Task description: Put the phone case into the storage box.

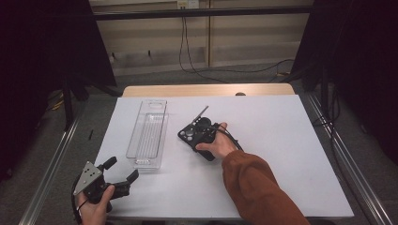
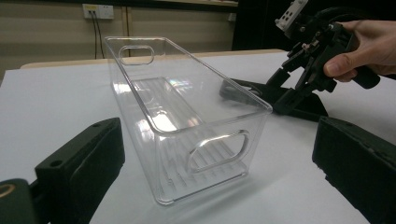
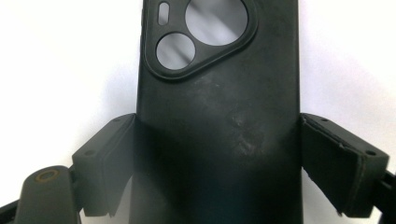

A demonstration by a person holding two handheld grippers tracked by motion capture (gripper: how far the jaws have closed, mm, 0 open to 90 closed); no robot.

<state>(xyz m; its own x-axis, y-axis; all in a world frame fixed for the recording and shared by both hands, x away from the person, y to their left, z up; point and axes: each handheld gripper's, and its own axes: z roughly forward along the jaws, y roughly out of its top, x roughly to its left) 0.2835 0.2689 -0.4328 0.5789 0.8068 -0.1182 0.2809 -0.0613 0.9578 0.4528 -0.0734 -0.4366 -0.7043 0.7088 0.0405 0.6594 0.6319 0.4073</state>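
right gripper (image 1: pixel 202 123): pointing down at table | jaws pinching phone case (image 3: pixel 219 130) by its sides | left gripper (image 1: pixel 123 173): spread, empty

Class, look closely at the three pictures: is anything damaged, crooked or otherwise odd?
The black phone case, clamped in the right gripper, has a scuffed, dented patch on its back. The clear bin stands upright and empty. Nothing is spilled.

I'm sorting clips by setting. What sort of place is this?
Probably a lab or workshop recording station: a white-covered table, dark curtains at both sides, and loose cables running to a wall socket.
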